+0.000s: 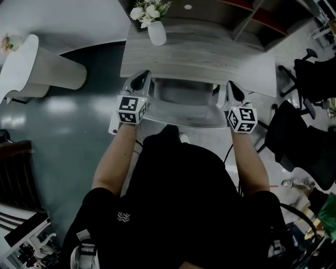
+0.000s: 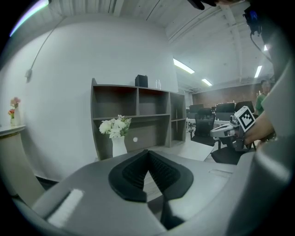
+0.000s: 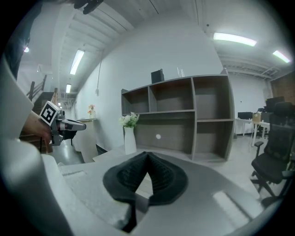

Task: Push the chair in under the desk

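Head view, from above. The left gripper (image 1: 140, 80) and right gripper (image 1: 234, 88) are both clenched. In each gripper view the black ribbed pads (image 2: 131, 173) meet at their tips (image 3: 159, 177), with nothing gripped between them; only the pale desktop shows through the narrow wedge below the tips. The two grippers flank the chair (image 1: 186, 105), one at each side of its back. Whether they touch it cannot be told.

The chair is grey and smooth, with a curved back rim nearest the person. Its front is tucked beneath the near edge of the desk (image 1: 210, 58). The desk is a broad rectangular slab with a pale grey wood-grain top.

At the desk's far edge stands a slim white vase (image 1: 156, 32) of white flowers (image 1: 149, 10). Behind it is a grey-brown open shelf unit (image 3: 193, 115) with square compartments. Black mesh office chairs (image 1: 310, 79) stand to the right, and a white round-ended counter (image 1: 31, 68) stands to the left on the glossy dark floor (image 1: 68, 131).
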The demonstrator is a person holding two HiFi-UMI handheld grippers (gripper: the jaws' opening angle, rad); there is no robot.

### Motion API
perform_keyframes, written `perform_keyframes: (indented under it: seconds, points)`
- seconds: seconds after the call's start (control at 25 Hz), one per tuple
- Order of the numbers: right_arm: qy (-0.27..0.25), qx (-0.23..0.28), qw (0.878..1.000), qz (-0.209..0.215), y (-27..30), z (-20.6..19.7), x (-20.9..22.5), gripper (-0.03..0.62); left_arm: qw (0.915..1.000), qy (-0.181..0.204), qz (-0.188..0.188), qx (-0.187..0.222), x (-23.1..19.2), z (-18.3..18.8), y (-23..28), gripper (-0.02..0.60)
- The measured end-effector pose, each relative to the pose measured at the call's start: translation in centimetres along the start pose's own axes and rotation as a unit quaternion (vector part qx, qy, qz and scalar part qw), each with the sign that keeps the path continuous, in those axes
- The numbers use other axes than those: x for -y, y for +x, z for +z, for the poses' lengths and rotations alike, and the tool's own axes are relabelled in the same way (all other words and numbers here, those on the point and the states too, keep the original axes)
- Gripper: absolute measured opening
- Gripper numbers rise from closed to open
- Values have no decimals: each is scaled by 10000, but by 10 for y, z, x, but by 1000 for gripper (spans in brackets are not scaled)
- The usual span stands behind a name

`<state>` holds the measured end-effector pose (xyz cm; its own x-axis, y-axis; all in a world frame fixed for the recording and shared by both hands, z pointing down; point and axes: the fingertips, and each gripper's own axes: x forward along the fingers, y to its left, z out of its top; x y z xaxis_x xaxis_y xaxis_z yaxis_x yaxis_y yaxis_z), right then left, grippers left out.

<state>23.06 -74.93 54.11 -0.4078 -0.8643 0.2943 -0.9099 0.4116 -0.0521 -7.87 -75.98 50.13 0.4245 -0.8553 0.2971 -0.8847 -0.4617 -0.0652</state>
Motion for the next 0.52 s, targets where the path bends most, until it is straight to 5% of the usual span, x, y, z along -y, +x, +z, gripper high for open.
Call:
perform_keyframes:
  seconds: [0.52]
  points:
    - [33,15,10000,52,-1,-2,-2,2,9999,132,-55,-70,-2,-1,0,8]
